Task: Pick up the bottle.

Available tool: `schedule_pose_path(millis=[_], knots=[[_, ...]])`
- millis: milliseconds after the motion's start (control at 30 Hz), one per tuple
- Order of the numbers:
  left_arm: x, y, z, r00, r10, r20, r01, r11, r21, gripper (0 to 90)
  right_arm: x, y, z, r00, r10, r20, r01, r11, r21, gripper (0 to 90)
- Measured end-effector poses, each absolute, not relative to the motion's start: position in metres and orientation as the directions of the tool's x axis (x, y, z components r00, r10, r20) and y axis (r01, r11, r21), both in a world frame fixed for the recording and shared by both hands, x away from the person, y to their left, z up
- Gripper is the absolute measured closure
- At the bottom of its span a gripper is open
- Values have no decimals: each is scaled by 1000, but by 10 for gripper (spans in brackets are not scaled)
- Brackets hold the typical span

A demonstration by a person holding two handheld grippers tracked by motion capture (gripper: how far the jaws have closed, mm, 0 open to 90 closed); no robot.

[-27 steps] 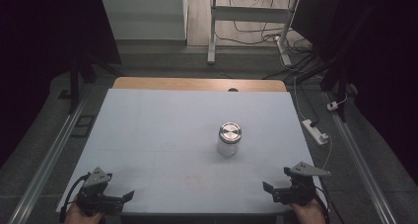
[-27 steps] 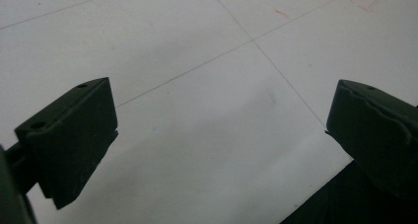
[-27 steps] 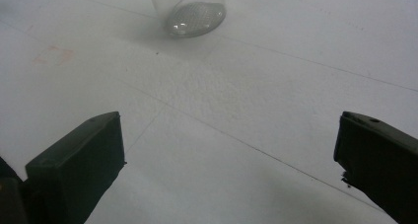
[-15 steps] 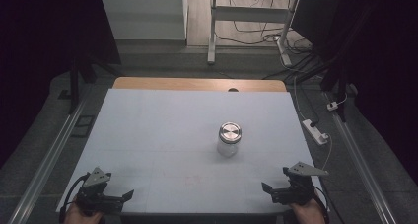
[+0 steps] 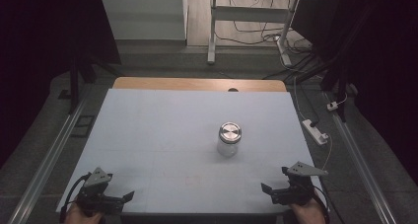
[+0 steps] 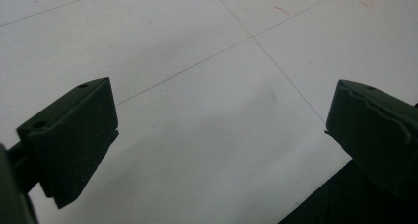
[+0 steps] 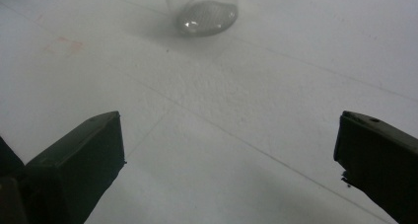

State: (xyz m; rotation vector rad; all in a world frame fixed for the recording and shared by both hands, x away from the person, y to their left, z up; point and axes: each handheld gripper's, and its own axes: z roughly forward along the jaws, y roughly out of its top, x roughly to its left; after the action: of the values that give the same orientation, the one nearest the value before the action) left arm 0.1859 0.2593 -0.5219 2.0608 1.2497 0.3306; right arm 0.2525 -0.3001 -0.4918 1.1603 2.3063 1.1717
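Note:
A clear glass jar (image 5: pixel 229 139) with a round metal lid stands upright near the middle of the white table top (image 5: pixel 162 130). Its base (image 7: pixel 206 17) shows at the top of the right gripper view, well ahead of the jaws. My left gripper (image 5: pixel 117 199) rests at the front left corner of the table, jaws wide apart over bare surface (image 6: pixel 222 115). My right gripper (image 5: pixel 274 192) sits at the front right corner, also open with nothing between its fingers (image 7: pixel 231 155). Both are far from the jar.
A wooden strip (image 5: pixel 197 84) borders the table's far edge. A white power strip (image 5: pixel 315 131) lies on the floor to the right of the table. Metal rails (image 5: pixel 49 160) run along both sides. A white desk frame (image 5: pixel 246 17) and cables stand behind.

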Motion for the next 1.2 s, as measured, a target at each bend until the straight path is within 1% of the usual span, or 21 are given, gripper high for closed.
schedule_pose_path(millis=[233, 467, 733, 1000, 1033, 1200], knots=[[185, 261, -522, 506, 851, -141, 676, -289, 678, 4, 252, -295, -486, -646, 761, 61, 482, 346, 805, 0], [186, 261, -522, 504, 851, -148, 678, -283, 679, 4, 255, -290, -485, -665, 745, 50, 459, 355, 814, 0], [185, 263, -522, 506, 848, -157, 678, -278, 681, 4, 263, -276, -482, -700, 713, 36, 423, 373, 826, 0], [185, 263, -522, 508, 846, -162, 678, -278, 680, 4, 274, -268, -482, -713, 698, 67, 429, 360, 828, 0], [186, 263, -522, 509, 845, -163, 679, -278, 680, 4, 278, -266, -482, -719, 690, 84, 436, 354, 827, 0], [186, 263, -522, 511, 843, -167, 679, -276, 680, 4, 288, -258, -484, -742, 662, 100, 433, 362, 826, 0]])
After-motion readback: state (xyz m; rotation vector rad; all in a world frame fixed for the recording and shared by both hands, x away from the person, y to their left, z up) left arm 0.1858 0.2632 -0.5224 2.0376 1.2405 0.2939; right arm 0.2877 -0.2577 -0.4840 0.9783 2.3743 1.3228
